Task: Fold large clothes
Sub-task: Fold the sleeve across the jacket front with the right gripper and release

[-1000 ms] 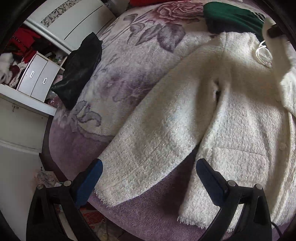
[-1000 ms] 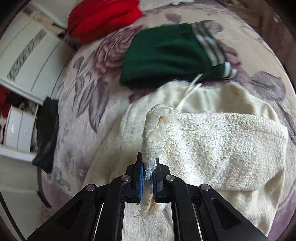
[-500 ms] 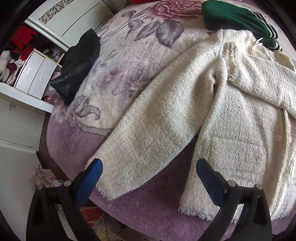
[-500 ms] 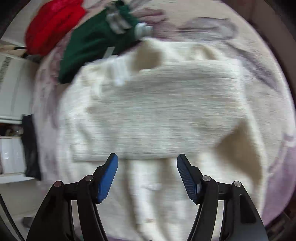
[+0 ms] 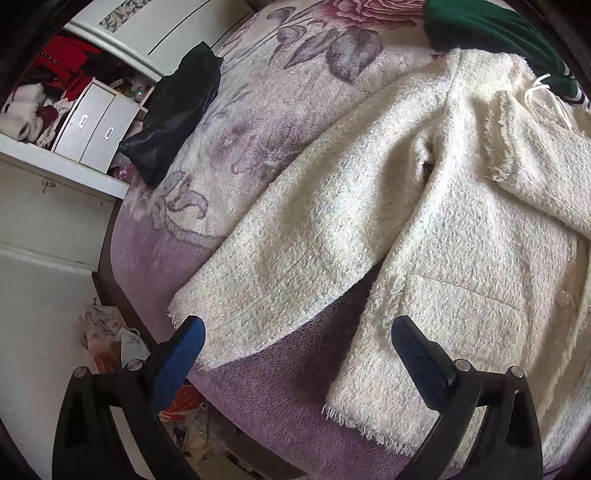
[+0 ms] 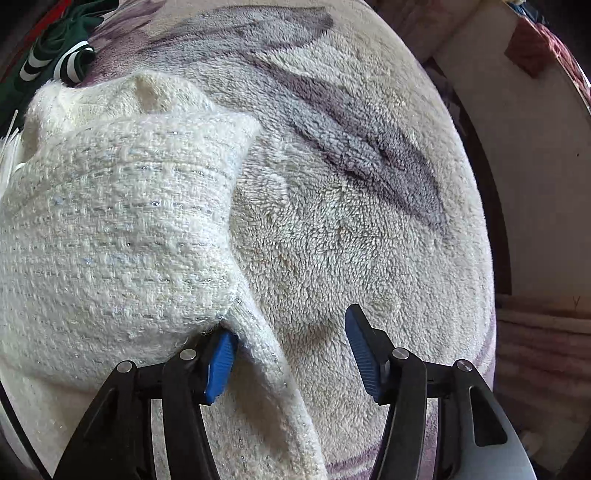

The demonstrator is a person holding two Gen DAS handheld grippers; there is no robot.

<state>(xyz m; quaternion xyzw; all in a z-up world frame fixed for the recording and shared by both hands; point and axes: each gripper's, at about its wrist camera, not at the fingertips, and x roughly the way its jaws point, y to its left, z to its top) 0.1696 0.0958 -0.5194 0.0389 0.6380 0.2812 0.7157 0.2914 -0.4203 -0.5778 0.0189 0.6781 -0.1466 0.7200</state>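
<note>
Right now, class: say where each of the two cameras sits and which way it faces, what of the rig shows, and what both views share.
Left wrist: on the left gripper, looking steeply down at the cream jacket sleeve on the bed; both fingers show, apart.
Right wrist: on the right gripper, looking down at the jacket's edge; both fingers show, closing on nothing.
Shared: jacket, bed, green garment.

Around our bed
We see a floral blanket point(image 5: 280, 122), a black bag point(image 5: 173, 114), a green garment point(image 5: 491, 26), white drawers point(image 5: 92, 129).
</note>
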